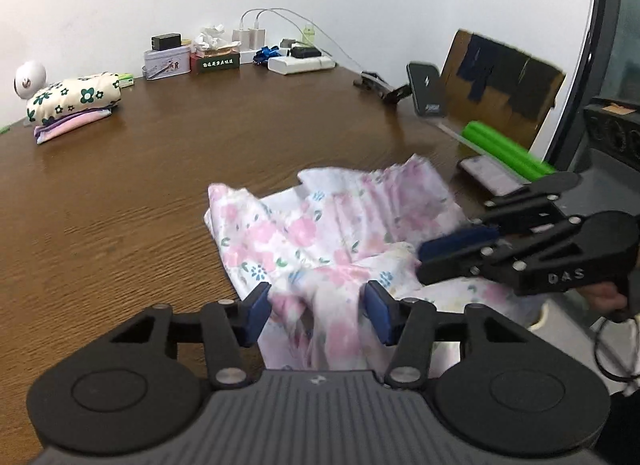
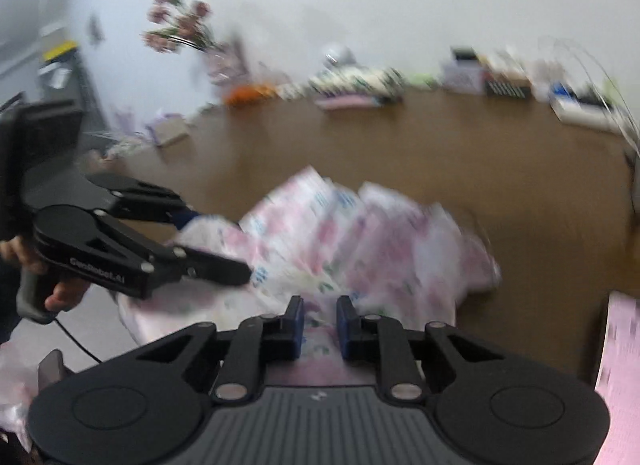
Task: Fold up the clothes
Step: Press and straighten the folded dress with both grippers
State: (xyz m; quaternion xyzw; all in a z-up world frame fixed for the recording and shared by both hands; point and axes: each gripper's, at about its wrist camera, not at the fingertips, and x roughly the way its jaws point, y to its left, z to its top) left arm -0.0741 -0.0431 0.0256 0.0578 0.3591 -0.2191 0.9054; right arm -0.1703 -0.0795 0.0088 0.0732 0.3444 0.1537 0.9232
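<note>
Glossy floral cloth (image 1: 320,233), wood-grain table (image 1: 140,185)

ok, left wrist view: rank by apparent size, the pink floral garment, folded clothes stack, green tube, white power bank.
1. pink floral garment, largest by far, though nearest the camera
2. folded clothes stack
3. green tube
4. white power bank
Stack versus tube is close, so unsure.

A brown wooden table (image 1: 160,169) carries clutter along its far edge. At ten o'clock sits a white round gadget (image 1: 29,75). At twelve o'clock stand a metal tin (image 1: 167,62), a green tissue box (image 1: 218,58), white chargers (image 1: 249,38) and a white power bank (image 1: 301,63). At two o'clock a black phone stand (image 1: 427,89) leans before a cardboard panel (image 1: 504,81), with a green roll (image 1: 505,150) nearer. In the right wrist view, blurred pink flowers (image 2: 176,21) rise at eleven o'clock.
</note>
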